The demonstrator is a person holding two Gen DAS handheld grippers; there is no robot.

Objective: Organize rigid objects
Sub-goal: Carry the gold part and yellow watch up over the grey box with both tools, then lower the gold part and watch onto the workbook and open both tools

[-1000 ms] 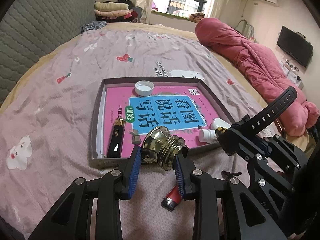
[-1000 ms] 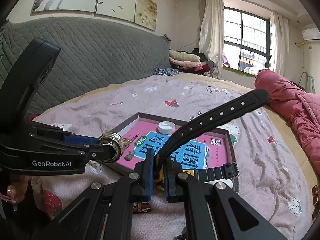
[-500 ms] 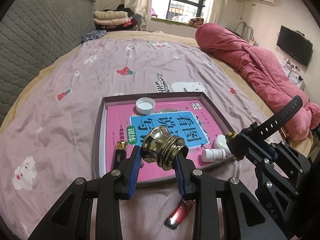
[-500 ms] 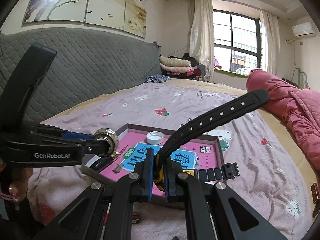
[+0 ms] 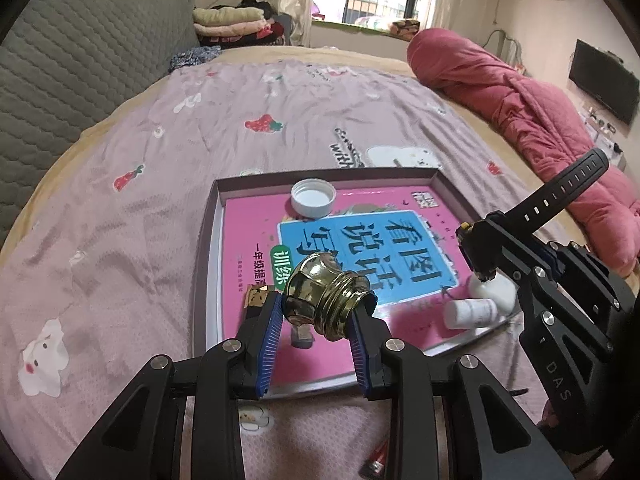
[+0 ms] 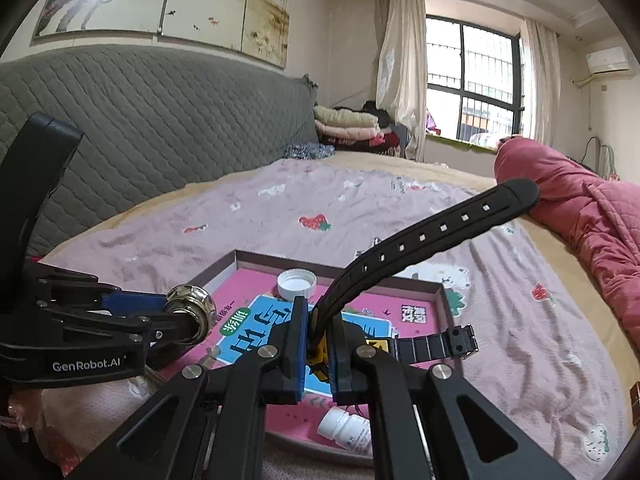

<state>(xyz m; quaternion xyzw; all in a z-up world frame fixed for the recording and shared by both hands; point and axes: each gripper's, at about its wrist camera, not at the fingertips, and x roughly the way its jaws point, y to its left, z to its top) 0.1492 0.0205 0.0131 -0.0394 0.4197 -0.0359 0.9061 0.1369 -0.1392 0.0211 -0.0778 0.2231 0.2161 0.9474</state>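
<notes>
Left jaws pinch a shiny brass threaded fitting (image 5: 326,300); right jaws pinch a black perforated-strap watch (image 6: 420,240).

Daylit bedroom — barred window (image 6: 472,84), grey quilted headboard (image 6: 160,128), wall television (image 5: 604,86).

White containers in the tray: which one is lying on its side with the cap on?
The small white pill bottle at the tray's near right corner: it lies on its side, capped. The white lid near the far edge is just a loose cap, open side up.

Left tongs (image 5: 316,320) gripping brass knob (image 5: 320,300), over tray (image 5: 216,240) w/ pink book (image 5: 248,232)
</notes>
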